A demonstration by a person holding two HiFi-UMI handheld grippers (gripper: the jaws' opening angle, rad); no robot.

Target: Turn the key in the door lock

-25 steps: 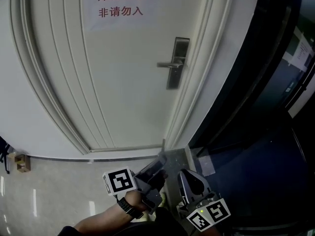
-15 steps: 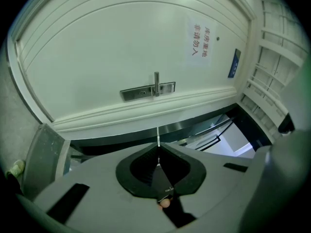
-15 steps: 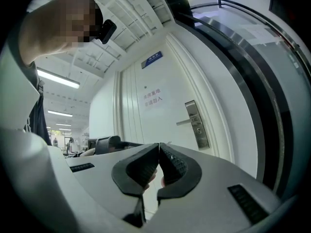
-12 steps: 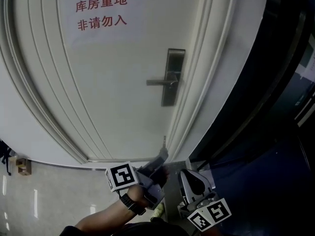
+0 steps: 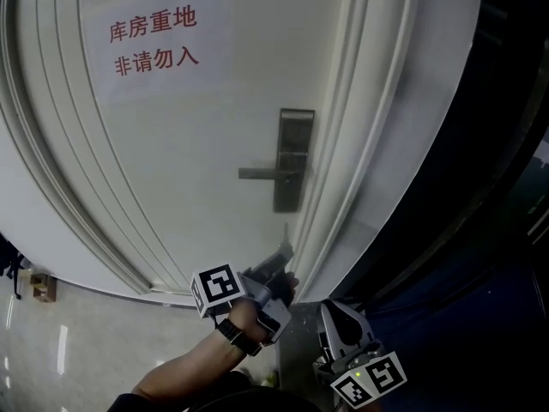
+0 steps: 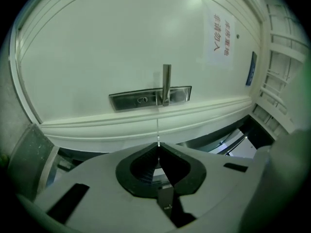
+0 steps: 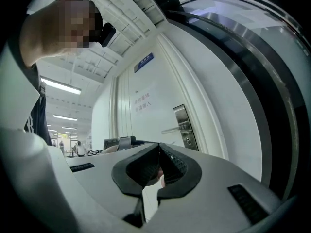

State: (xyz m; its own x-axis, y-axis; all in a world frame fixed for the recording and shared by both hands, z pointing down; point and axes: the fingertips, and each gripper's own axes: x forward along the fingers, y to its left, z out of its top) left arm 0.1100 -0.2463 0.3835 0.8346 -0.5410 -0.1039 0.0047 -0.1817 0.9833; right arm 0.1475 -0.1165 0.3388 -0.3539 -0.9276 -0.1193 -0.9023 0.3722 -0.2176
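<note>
One door (image 5: pixel 197 144) is showing, carrying one handle (image 5: pixel 262 173), one lock plate (image 5: pixel 293 157) and one sign (image 5: pixel 154 41). Two grippers are showing, the left gripper (image 6: pixel 158 147) and the right gripper (image 7: pixel 158 147), along with one key (image 6: pixel 158 130).

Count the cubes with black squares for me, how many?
2: one cube on the left gripper, mid-bottom; the other on the right gripper, bottom right. None seem hidden.

The white door (image 5: pixel 197 187) is evenly lit; the right side is left dark. Straight lines are bowed by wide-angle distortion.
</note>
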